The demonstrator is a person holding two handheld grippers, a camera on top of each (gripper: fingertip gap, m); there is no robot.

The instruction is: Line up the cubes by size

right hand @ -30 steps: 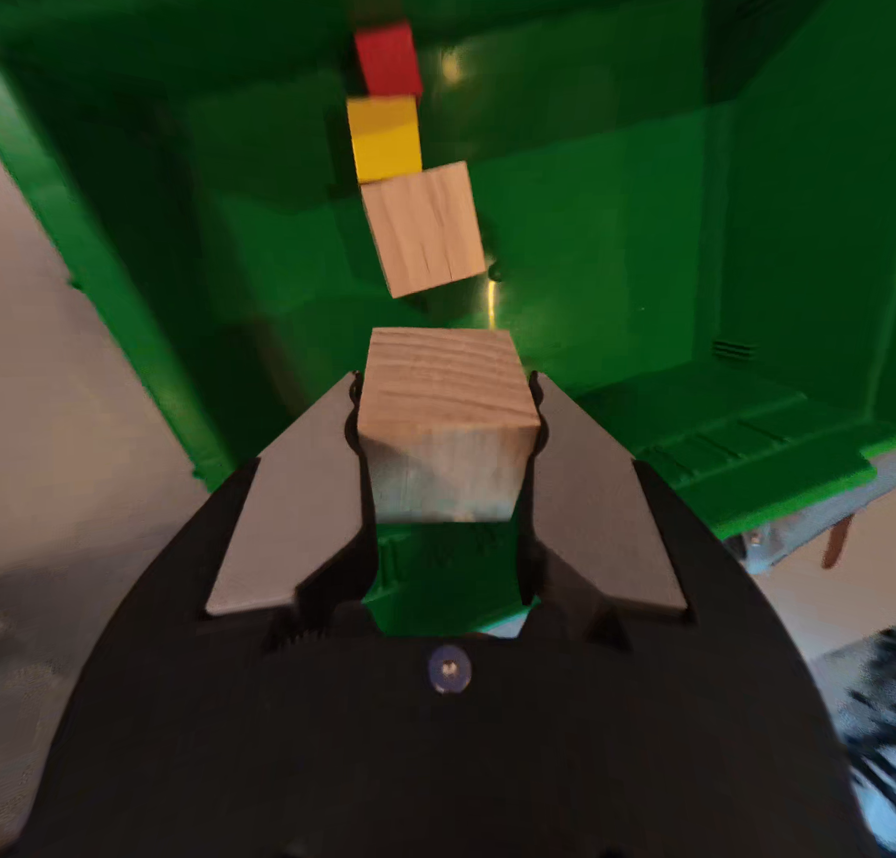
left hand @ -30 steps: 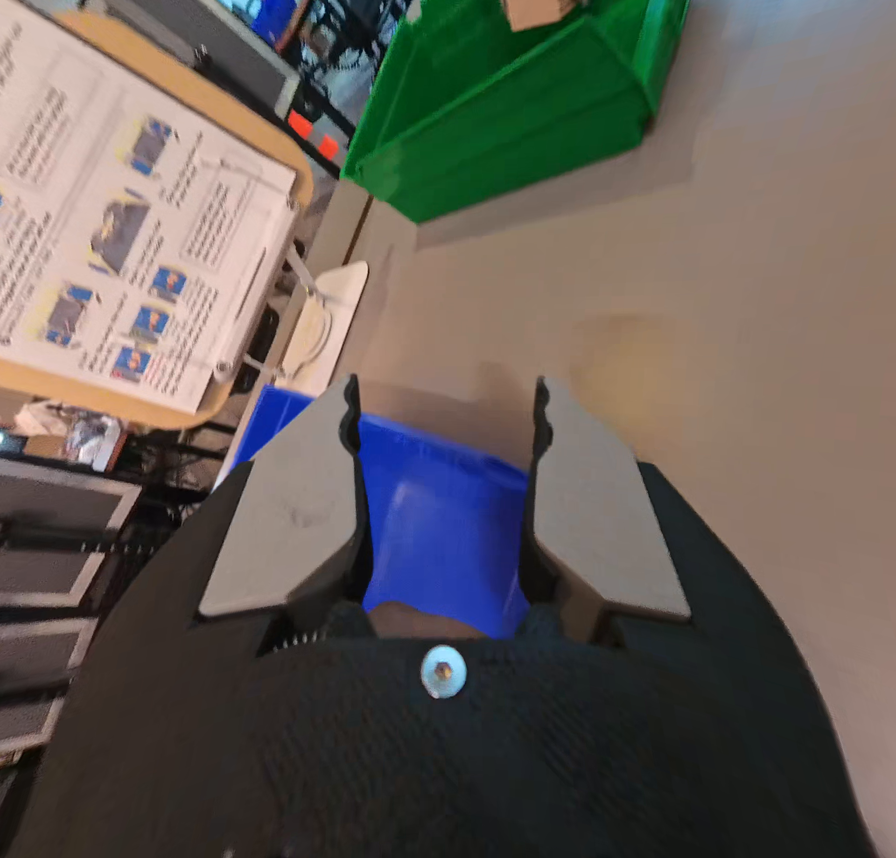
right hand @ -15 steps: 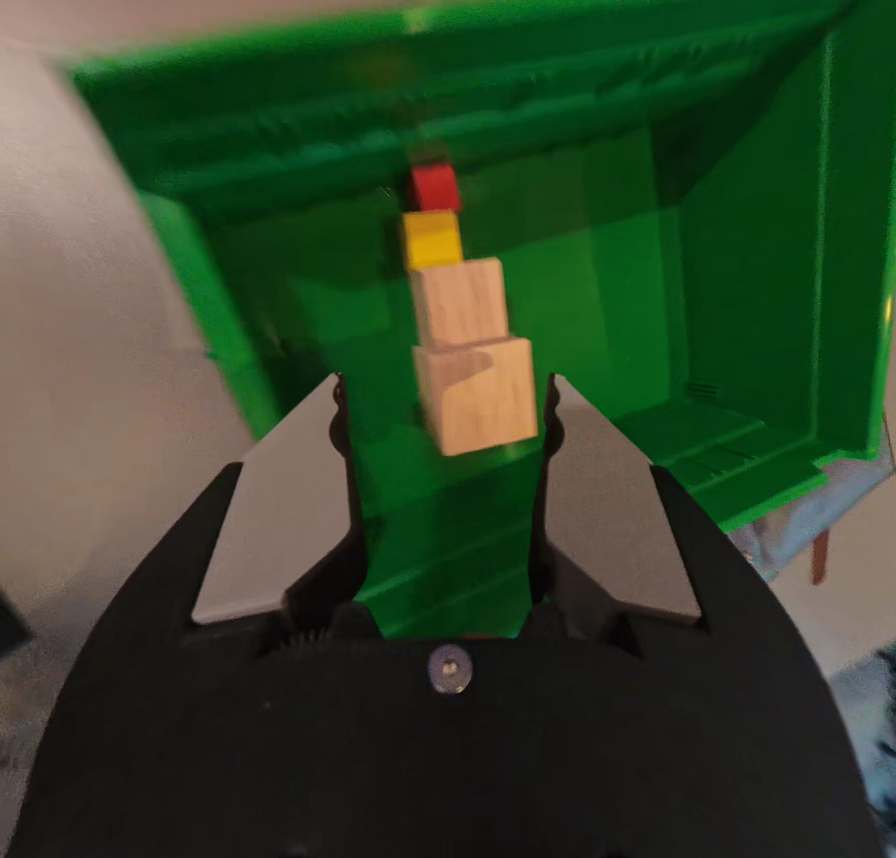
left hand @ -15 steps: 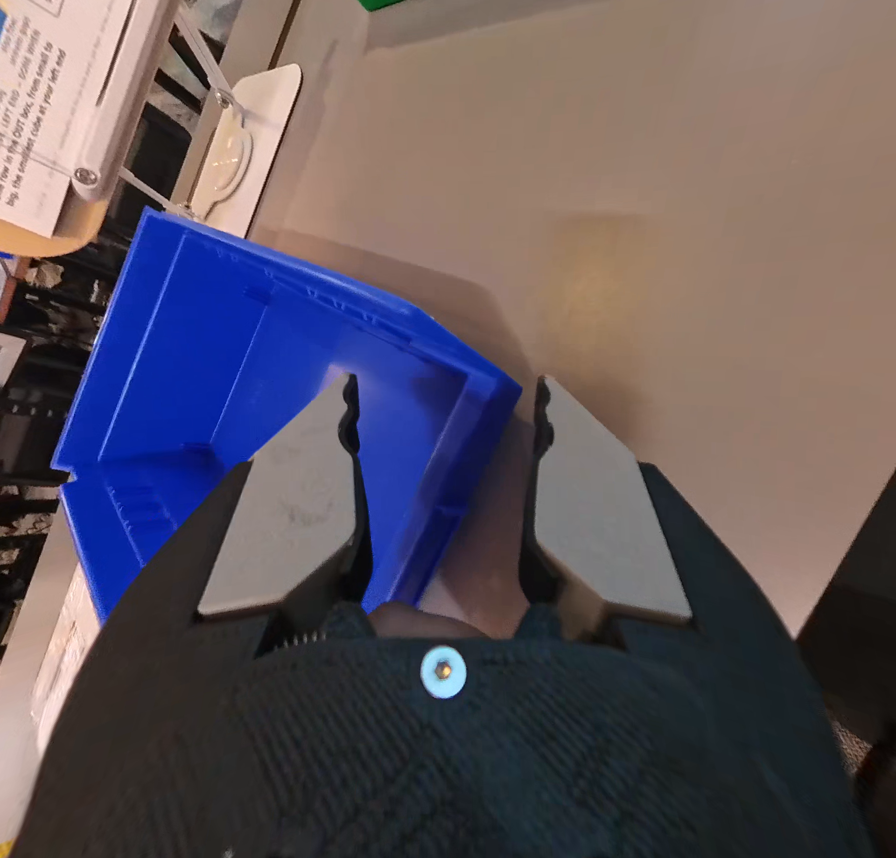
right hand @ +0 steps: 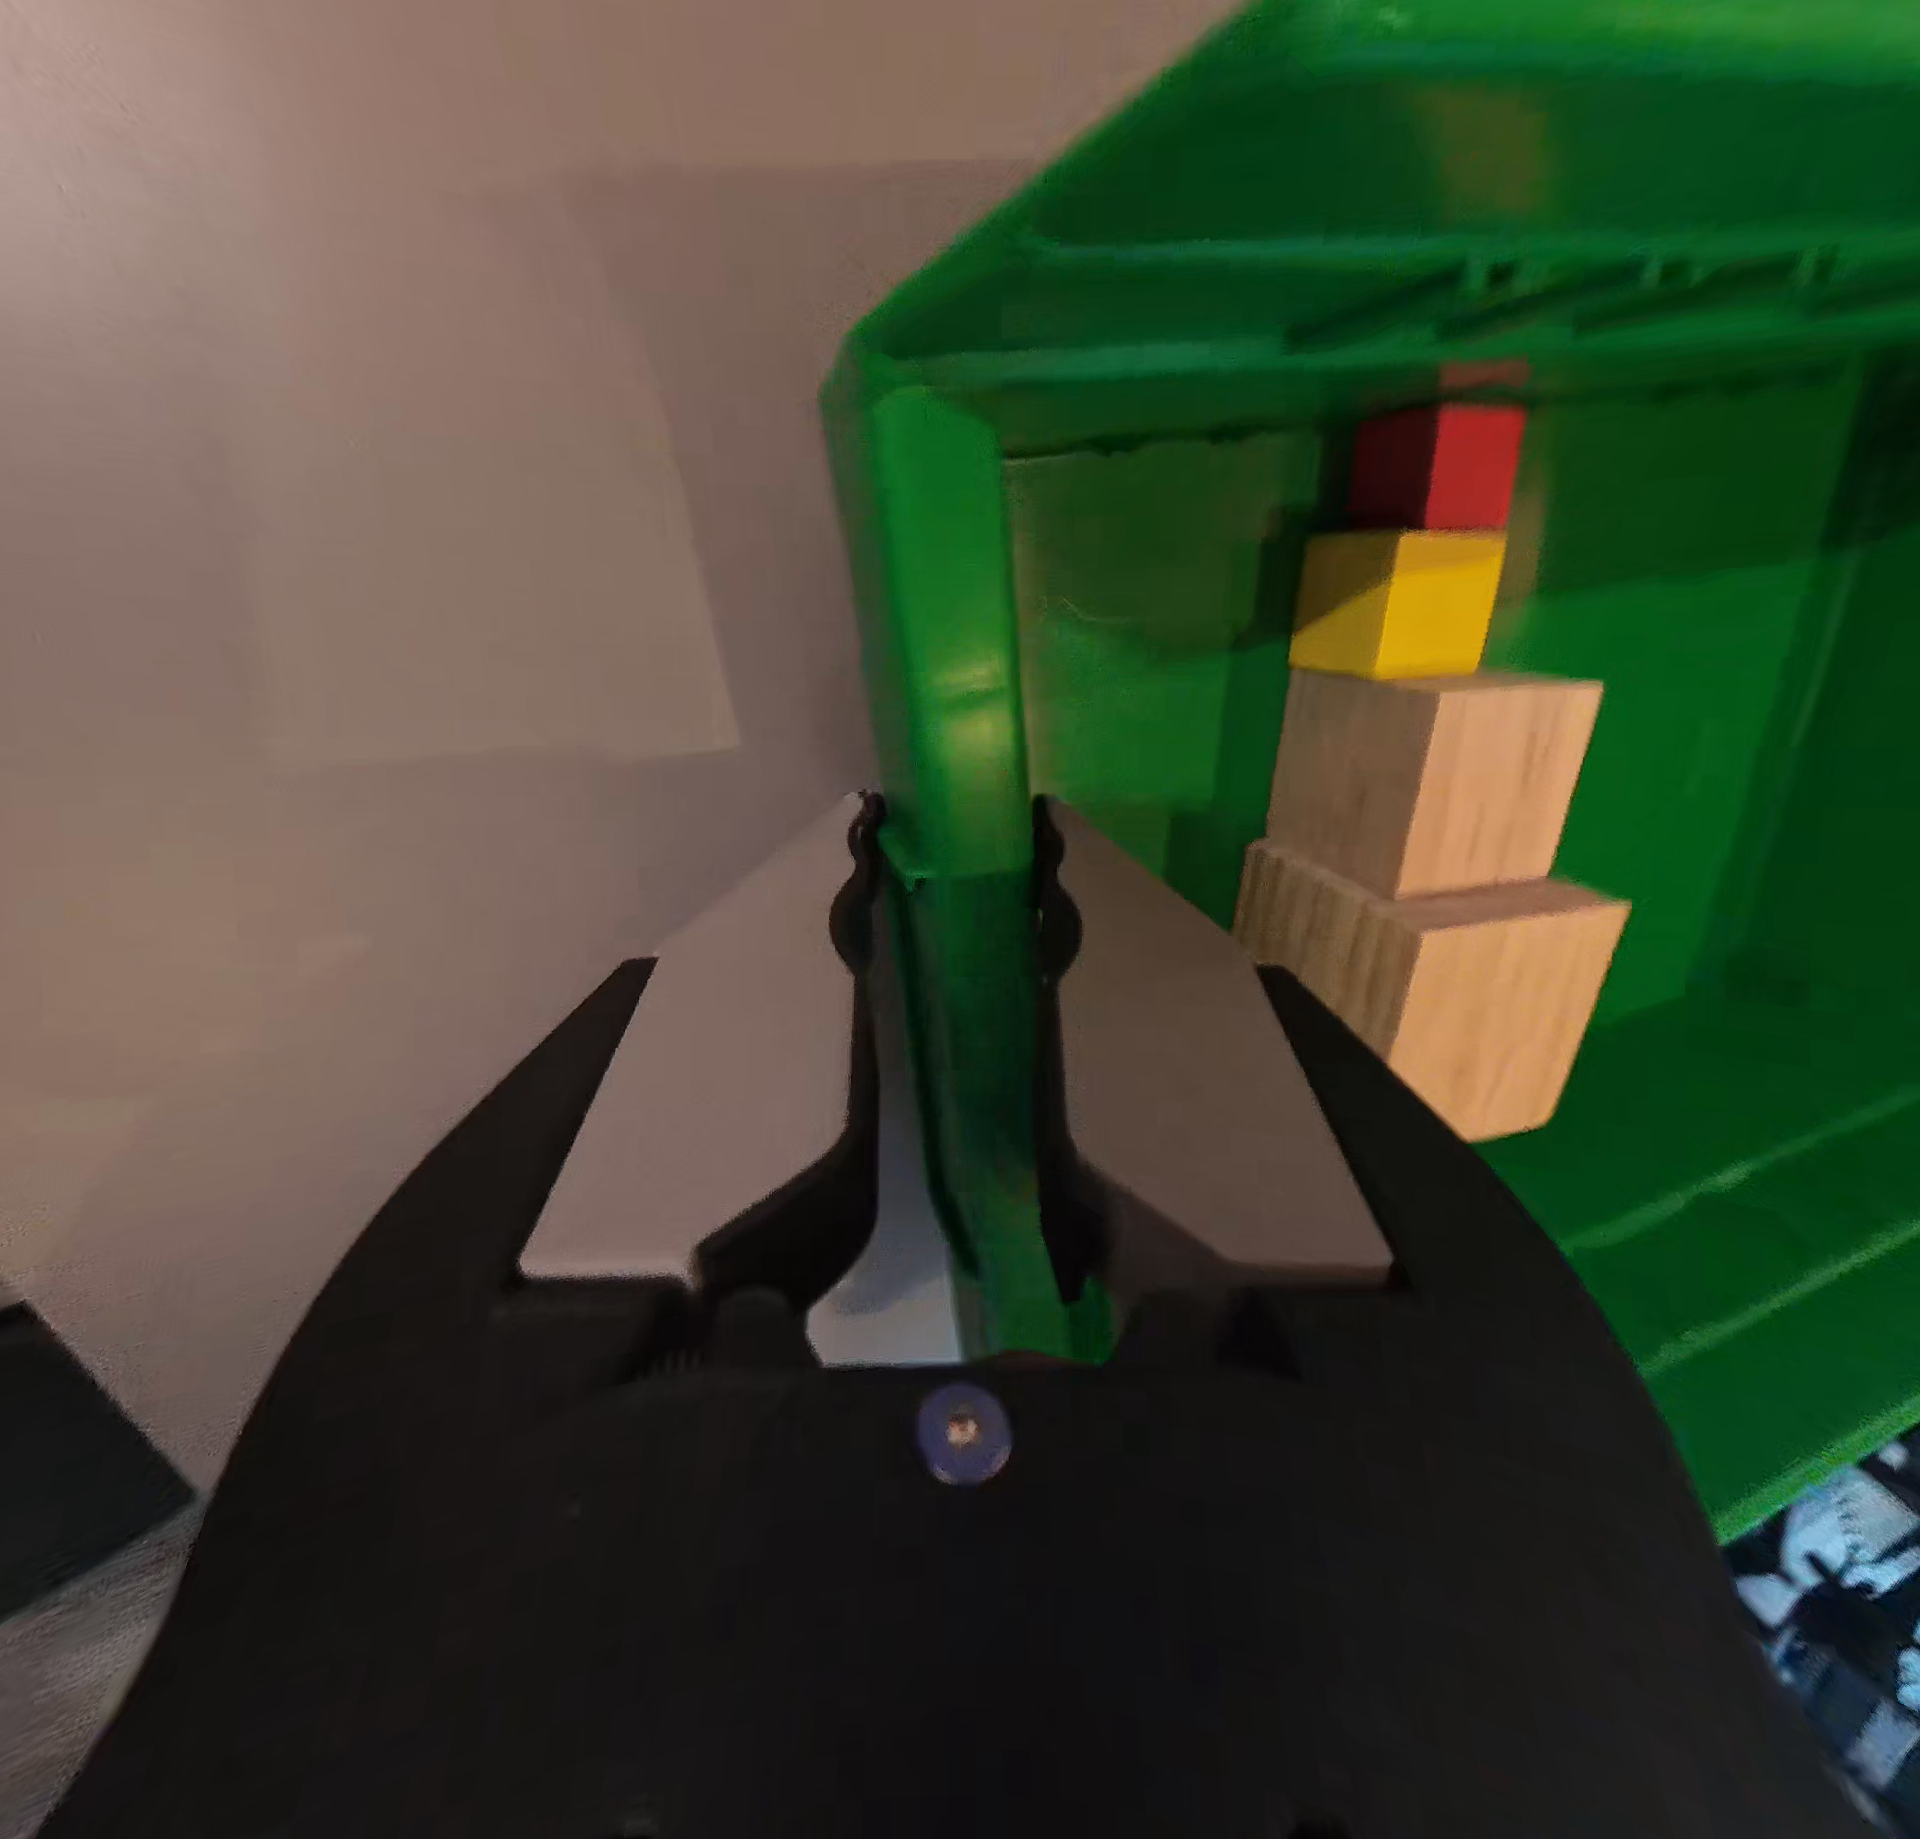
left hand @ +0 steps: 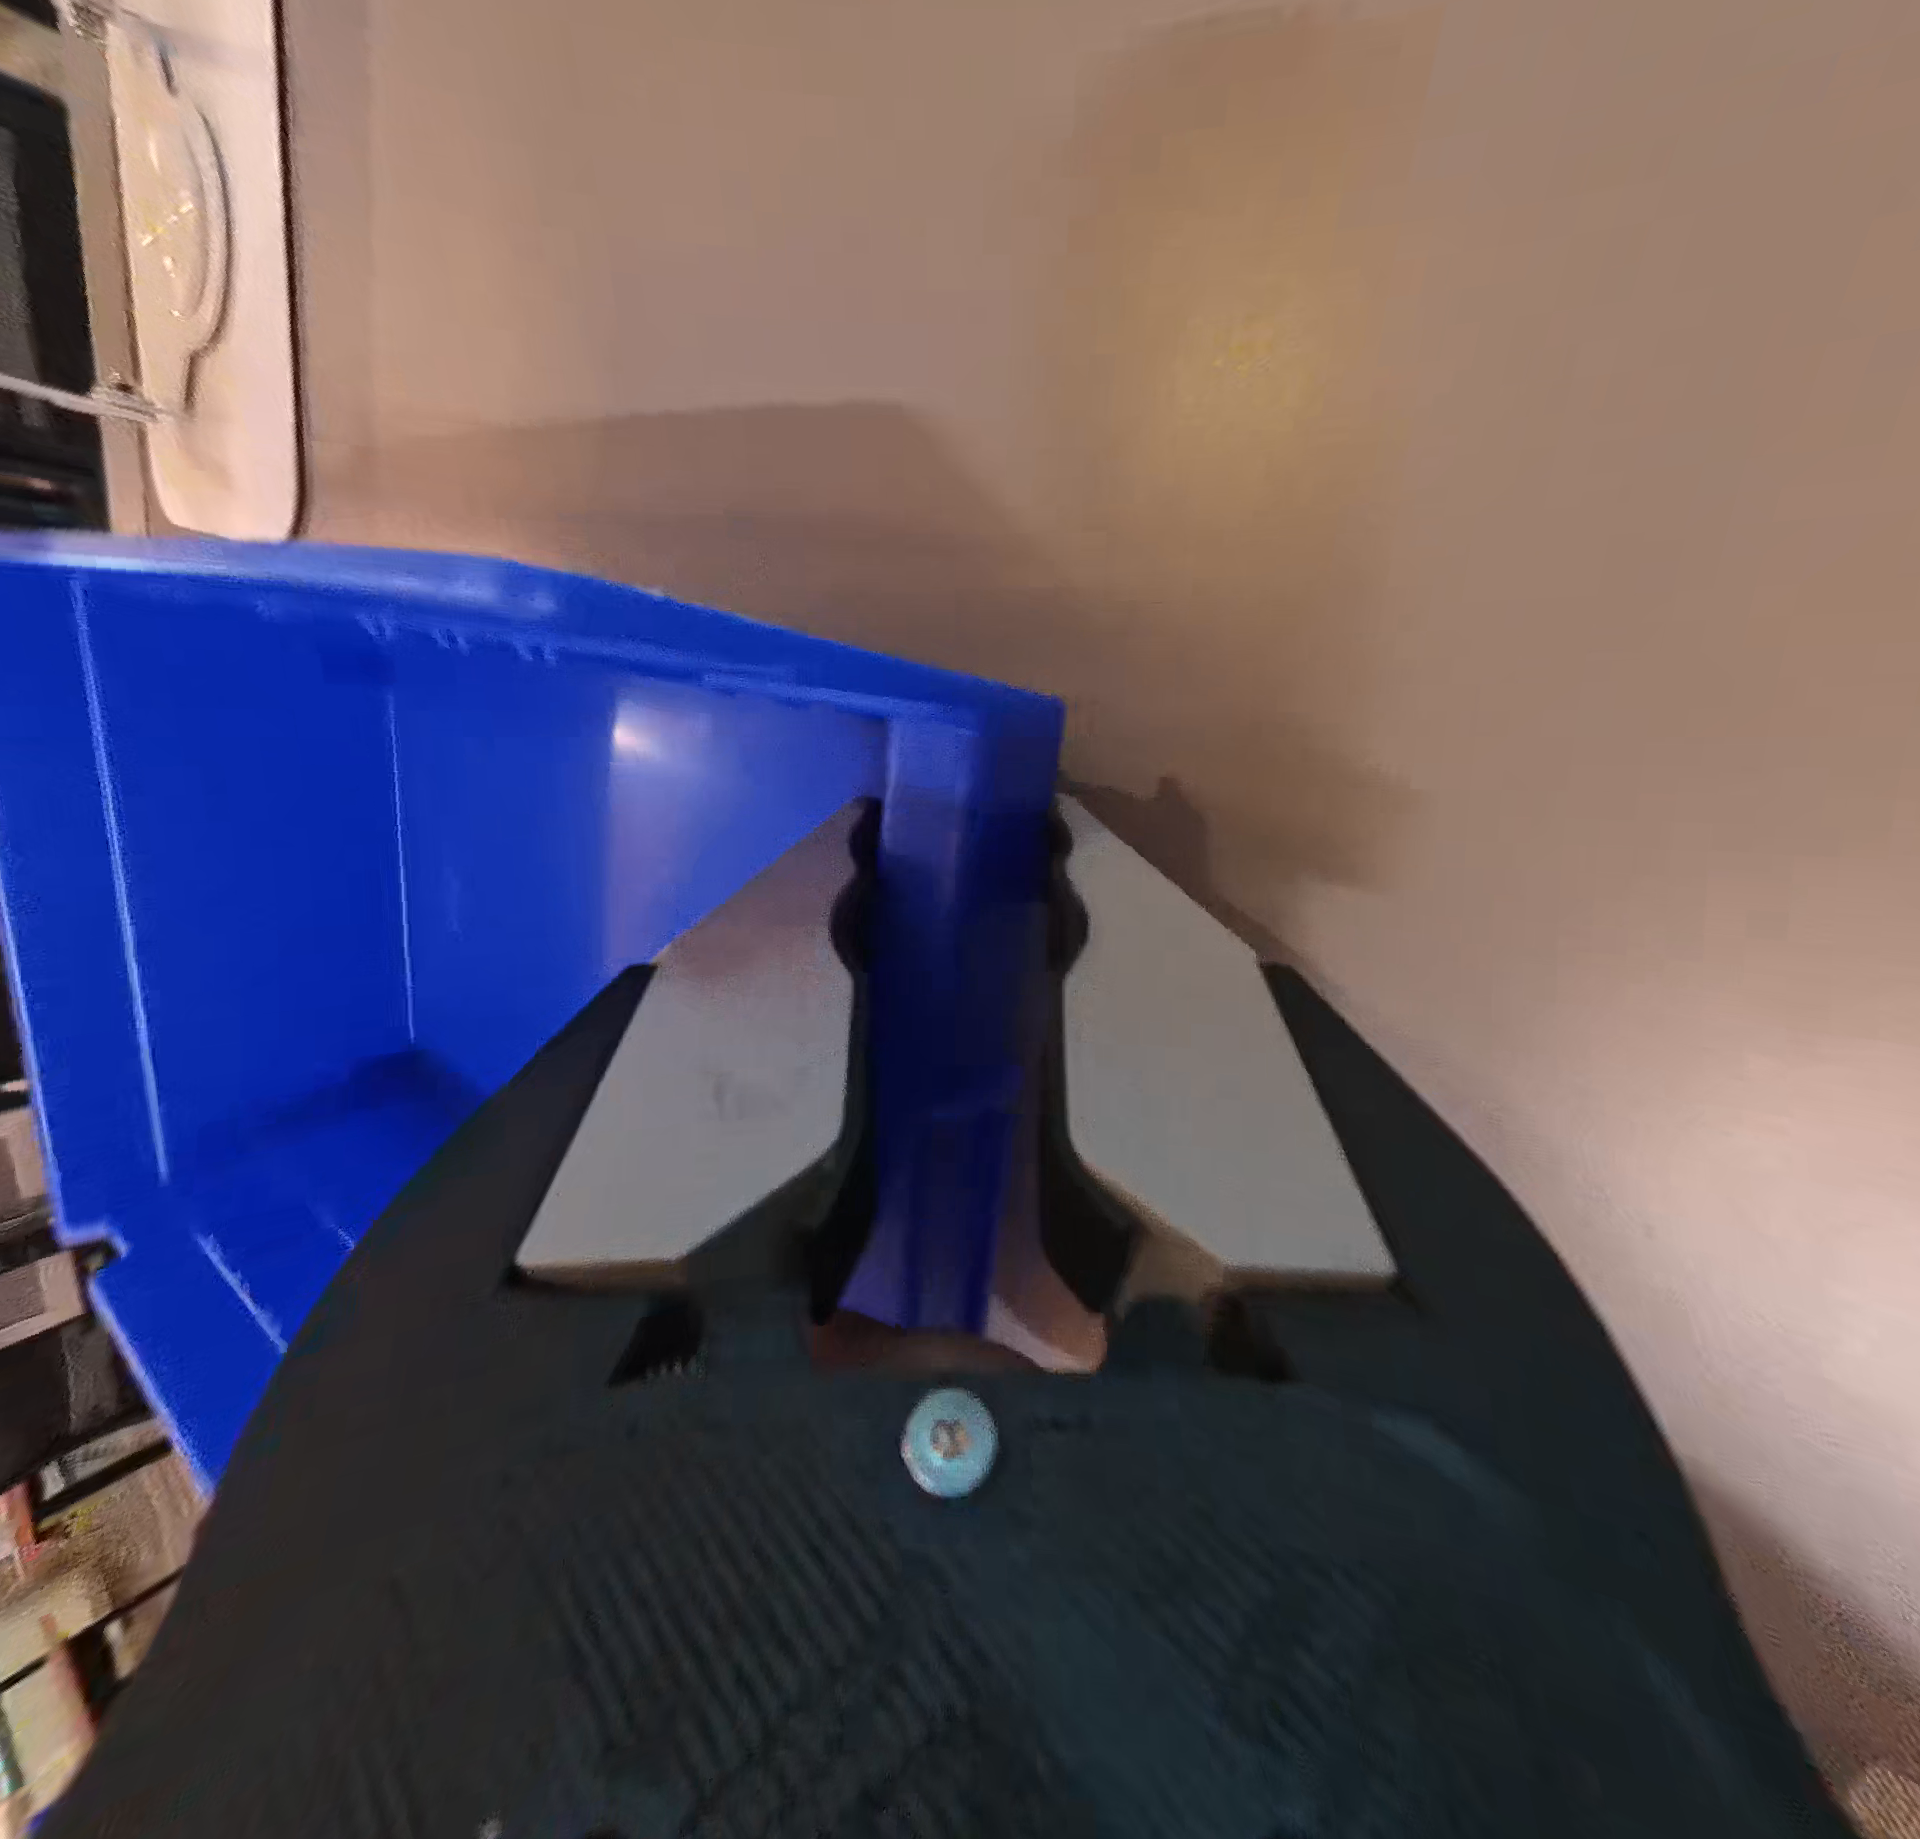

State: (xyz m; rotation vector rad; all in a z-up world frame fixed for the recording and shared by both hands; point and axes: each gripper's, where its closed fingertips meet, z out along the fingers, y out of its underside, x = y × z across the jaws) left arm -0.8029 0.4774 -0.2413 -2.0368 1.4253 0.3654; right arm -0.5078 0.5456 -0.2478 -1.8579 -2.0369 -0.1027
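In the right wrist view several cubes stand in a row inside a green bin (right hand: 1558, 179): a large wooden cube (right hand: 1455, 1000) nearest, a smaller wooden cube (right hand: 1455, 781), a yellow cube (right hand: 1397, 600), then a small red cube (right hand: 1449, 464) at the far wall. My right gripper (right hand: 954, 833) is shut on the green bin's left wall (right hand: 951, 646). In the left wrist view my left gripper (left hand: 956, 833) is shut on the right wall (left hand: 956, 781) of a blue bin (left hand: 312, 802), whose visible inside holds nothing.
Both bins sit on a beige tabletop (left hand: 1351, 335). A white stand base (left hand: 197, 231) sits at the table's far left edge, behind the blue bin. A dark object (right hand: 62, 1446) shows at the lower left of the right wrist view.
My right gripper let go of the large wooden cube in the row, drew back, shifted left and closed on the green bin's wall. My left gripper moved down and closed on the blue bin's wall.
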